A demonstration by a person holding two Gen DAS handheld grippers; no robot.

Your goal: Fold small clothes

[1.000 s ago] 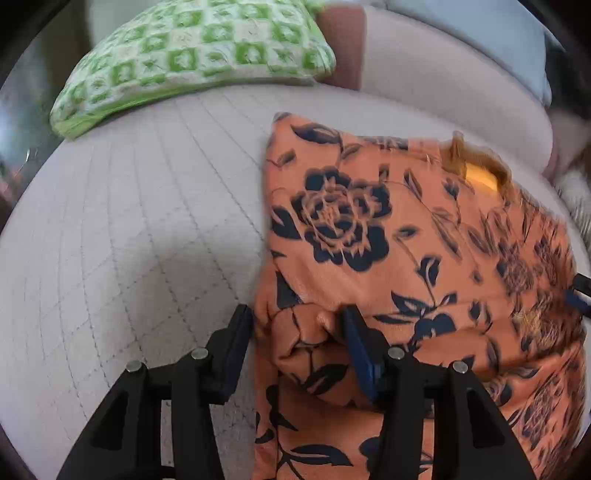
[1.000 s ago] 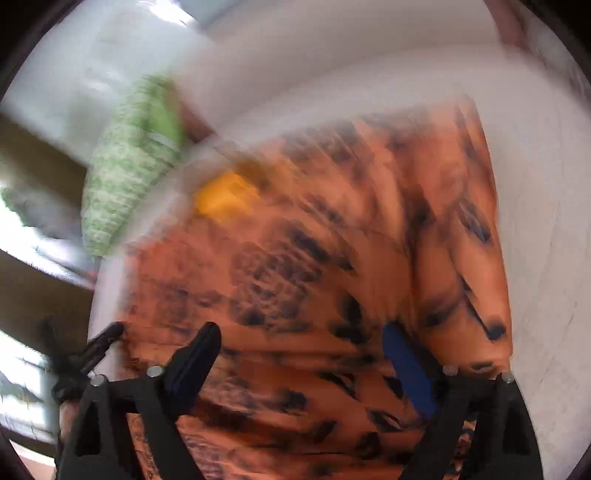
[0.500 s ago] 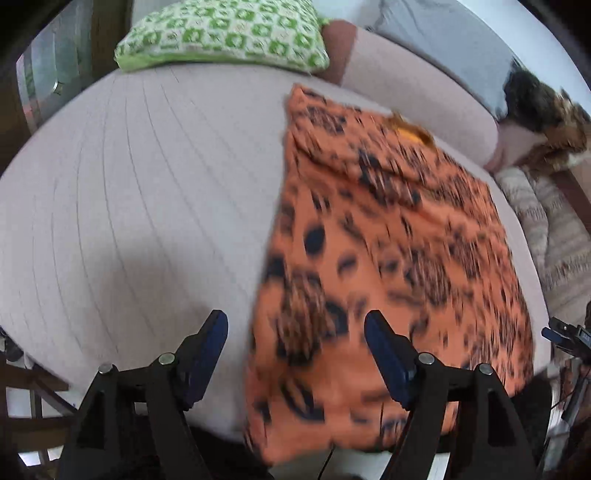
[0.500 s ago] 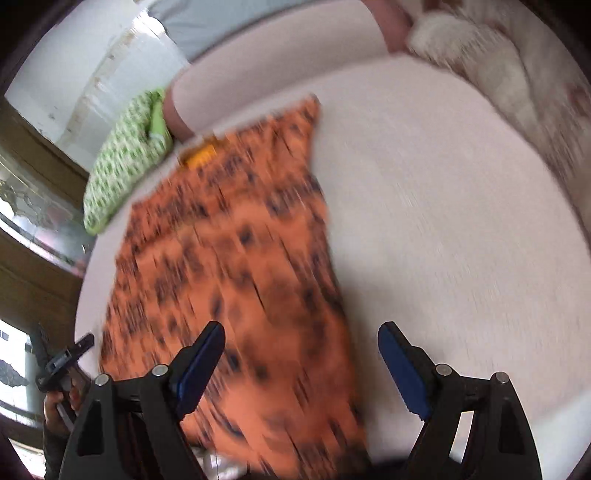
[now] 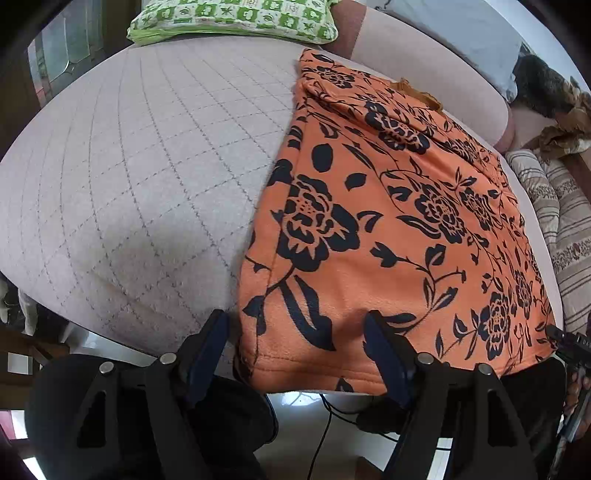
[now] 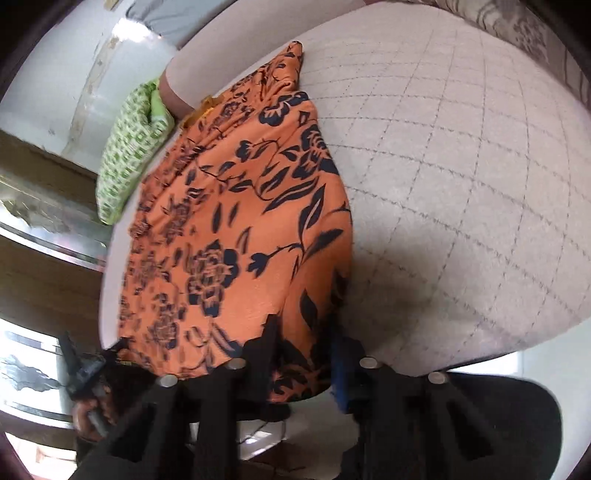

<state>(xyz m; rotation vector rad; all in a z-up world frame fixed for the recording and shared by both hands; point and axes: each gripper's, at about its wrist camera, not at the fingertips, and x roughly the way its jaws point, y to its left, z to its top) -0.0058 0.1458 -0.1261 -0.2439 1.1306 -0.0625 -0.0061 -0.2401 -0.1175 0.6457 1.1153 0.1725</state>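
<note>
An orange garment with a dark floral print (image 5: 388,221) is spread flat on a pale quilted bed (image 5: 147,166), its near hem hanging slightly over the bed's front edge. In the left wrist view it covers the right part of the mattress; a yellow-brown neckline piece (image 5: 419,92) is seen at its far end.

The near left corner of the hem is straddled by the left tool (image 5: 295,354): its jaws are closing, with fabric between them, yet a gap is seen at each pad, so the cloth is not yet pressed. The right tool (image 6: 306,362) is seen at the opposite near corner — its jaws are closing too, drawn in narrow against a bunched fold of the hem, which appears pinched between them.

A green-and-white patterned pillow (image 5: 236,16) is laid at the far edge of the bed, beside a pinkish bolster (image 5: 424,81). A striped blanket (image 5: 565,229) is seen off to the right, and a hand (image 6: 90,410) gripping the other tool's handle is visible at the lower left of the right wrist view.
</note>
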